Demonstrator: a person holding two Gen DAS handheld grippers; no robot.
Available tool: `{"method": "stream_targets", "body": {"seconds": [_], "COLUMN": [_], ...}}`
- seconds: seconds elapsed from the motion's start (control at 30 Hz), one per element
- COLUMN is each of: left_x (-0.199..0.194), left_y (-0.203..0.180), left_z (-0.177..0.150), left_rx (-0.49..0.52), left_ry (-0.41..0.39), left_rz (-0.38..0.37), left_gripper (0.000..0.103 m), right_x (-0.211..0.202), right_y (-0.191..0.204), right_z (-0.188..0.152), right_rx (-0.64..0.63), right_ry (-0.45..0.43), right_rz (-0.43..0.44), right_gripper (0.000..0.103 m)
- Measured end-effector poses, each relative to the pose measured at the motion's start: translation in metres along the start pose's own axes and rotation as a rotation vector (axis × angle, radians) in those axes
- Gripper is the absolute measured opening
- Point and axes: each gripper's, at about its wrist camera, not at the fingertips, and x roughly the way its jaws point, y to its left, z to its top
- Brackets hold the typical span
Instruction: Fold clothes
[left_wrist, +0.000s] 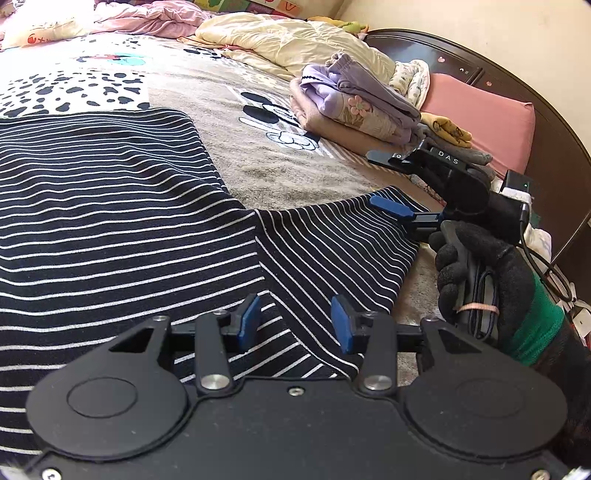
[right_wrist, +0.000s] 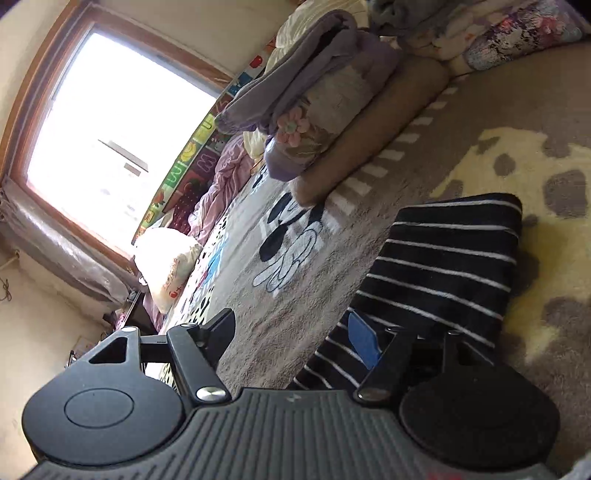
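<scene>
Striped shirt (left_wrist: 110, 206) spread flat on bed (left_wrist: 236, 110), sleeve (left_wrist: 332, 240) out right. Left gripper (left_wrist: 295, 321) released over shirt; right gripper (left_wrist: 388, 181) wide apart at sleeve cuff. Best to pinch cuff edge fully, fold inward without dragging.

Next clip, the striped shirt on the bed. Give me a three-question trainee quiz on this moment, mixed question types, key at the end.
1. True or false: the left gripper is clamped on the striped shirt.
2. Which part of the shirt does the right gripper reach toward? A) the sleeve B) the far hem C) the collar
3. Fill in: the folded clothes pile lies on the ____, apart from the shirt.

Key:
1. False; its jaws stand open above the fabric.
2. A
3. bed blanket
</scene>
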Motion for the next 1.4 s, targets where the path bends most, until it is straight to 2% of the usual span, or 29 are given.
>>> {"method": "stream_targets", "body": {"seconds": [0.13, 0.23, 0.33, 0.37, 0.6, 0.67, 0.77, 0.93, 1.03, 1.1, 1.17, 1.27, 1.4], "left_x": [-0.005, -0.013, -0.028, -0.033, -0.074, -0.085, -0.097, -0.101, -0.088, -0.078, -0.068, -0.056, -0.054], "left_y": [0.002, 0.006, 0.008, 0.009, 0.033, 0.044, 0.057, 0.076, 0.091, 0.1, 0.106, 0.115, 0.121], "left_z": [-0.004, -0.007, -0.011, -0.012, -0.028, -0.034, -0.039, -0.029, -0.01, 0.004, 0.013, 0.017, 0.017], "left_rx": [-0.017, -0.038, -0.06, -0.066, -0.139, -0.177, -0.217, -0.208, -0.14, -0.091, -0.068, -0.063, -0.079], "left_ry": [0.005, 0.0, -0.019, -0.026, -0.079, -0.098, -0.109, -0.111, -0.09, -0.074, -0.075, -0.084, -0.086], "left_rz": [0.003, 0.009, 0.014, 0.017, 0.095, 0.127, 0.167, 0.208, 0.231, 0.245, 0.23, 0.165, 0.104], "left_gripper": [0.041, 0.041, 0.041, 0.041, 0.041, 0.041, 0.041, 0.041, 0.041, 0.041, 0.041, 0.041, 0.042], "right_x": [-0.007, -0.013, -0.019, -0.02, -0.021, -0.011, 0.012, 0.045, 0.05, 0.05, 0.049, 0.063, 0.108], "right_y": [-0.013, -0.023, -0.032, -0.031, 0.028, 0.046, 0.067, 0.103, 0.12, 0.13, 0.14, 0.159, 0.19], "right_z": [0.015, 0.027, 0.038, 0.039, 0.009, -0.005, -0.023, -0.048, -0.059, -0.059, -0.058, -0.056, -0.061], "right_rx": [0.03, 0.053, 0.076, 0.064, -0.201, -0.251, -0.255, -0.357, -0.445, -0.487, -0.523, -0.596, -0.716], "right_ry": [-0.095, -0.166, -0.237, -0.247, -0.189, -0.125, -0.005, 0.163, 0.248, 0.265, 0.272, 0.299, 0.378], "right_rz": [-0.073, -0.128, -0.183, -0.185, -0.038, 0.028, 0.129, 0.148, 0.142, 0.127, 0.112, 0.08, 0.024], "right_gripper": [0.066, 0.061, 0.067, 0.067, 0.068, 0.068, 0.068, 0.067, 0.066, 0.066, 0.066, 0.066, 0.066]}}
